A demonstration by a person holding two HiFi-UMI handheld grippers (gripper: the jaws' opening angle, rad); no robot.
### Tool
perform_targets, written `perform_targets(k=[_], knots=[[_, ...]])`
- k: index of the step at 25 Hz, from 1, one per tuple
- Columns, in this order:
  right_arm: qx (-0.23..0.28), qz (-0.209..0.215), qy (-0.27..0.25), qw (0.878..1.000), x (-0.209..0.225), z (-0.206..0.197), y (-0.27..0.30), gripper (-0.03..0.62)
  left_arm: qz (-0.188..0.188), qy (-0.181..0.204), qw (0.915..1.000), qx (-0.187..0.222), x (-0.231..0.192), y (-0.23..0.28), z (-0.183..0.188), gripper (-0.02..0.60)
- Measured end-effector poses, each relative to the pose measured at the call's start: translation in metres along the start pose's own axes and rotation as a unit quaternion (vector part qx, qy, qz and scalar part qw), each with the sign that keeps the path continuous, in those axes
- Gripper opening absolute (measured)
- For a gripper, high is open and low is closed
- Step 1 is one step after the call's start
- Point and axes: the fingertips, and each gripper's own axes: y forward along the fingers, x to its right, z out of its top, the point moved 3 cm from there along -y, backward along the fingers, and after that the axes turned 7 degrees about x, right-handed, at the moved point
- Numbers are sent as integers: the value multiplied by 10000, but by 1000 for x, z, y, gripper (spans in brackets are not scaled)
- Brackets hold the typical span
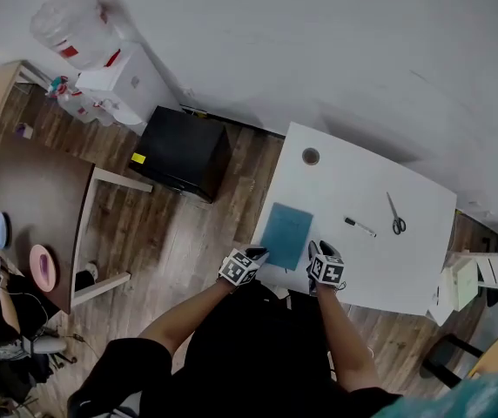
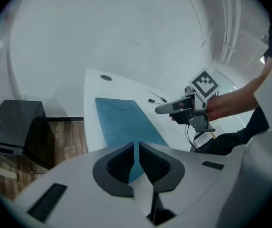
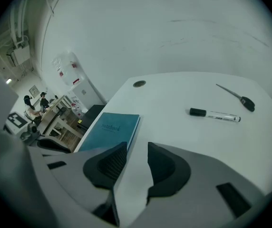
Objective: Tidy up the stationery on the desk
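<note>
A person leans over a white worktop (image 1: 406, 259), holding 1 gripper in each hand at its near edge.

A teal notebook (image 1: 286, 234) lies flat and closed near the near-left corner of the worktop, with its long side running away from the person. A marker (image 1: 360, 226) with a black cap lies on bare surface towards the middle, well apart from the notebook. A pair of scissors (image 1: 395, 214) with dark handles lies closed just beyond the marker, nearer the far-right corner. A small round hole (image 1: 311, 156) sits close to the far-left corner.

The left gripper (image 1: 253, 254) is at the notebook's near-left corner. Its 2 jaws are almost together, leaving only a thin slit. Nothing is clamped in them, and the teal cover shows through the slit beyond the tips.

The right gripper (image 1: 316, 246) is just beside the notebook's near-right corner, over bare white surface. Its jaws stand a little apart with nothing between them. The left jaw tip lines up with the notebook's right edge.

On the wooden floor left of the worktop stands a black cabinet (image 1: 182, 153), and further left is a brown table (image 1: 36, 198).
</note>
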Motion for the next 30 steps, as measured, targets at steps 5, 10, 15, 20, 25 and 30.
perform_targets(k=[5, 10, 15, 20, 25, 30], knots=[[208, -156, -145, 9996, 44, 3, -34, 146, -67, 112, 9999, -84, 11, 16, 10, 25], [341, -254, -175, 9989, 97, 12, -56, 146, 113, 139, 9998, 31, 34, 37, 26, 25], [154, -164, -136, 9997, 143, 21, -61, 146, 391, 211, 9990, -33, 52, 60, 38, 25], [-48, 72, -850, 9963, 176, 40, -51, 146, 650, 133, 9978, 60, 73, 80, 51, 25], [-340, 612, -1718, 9826, 183, 61, -27, 146, 1015, 4, 9948, 55, 84, 101, 57, 25], [-837, 1085, -3387, 9309, 181, 60, -2, 146, 1301, -291, 9908, 227, 100, 114, 57, 25]])
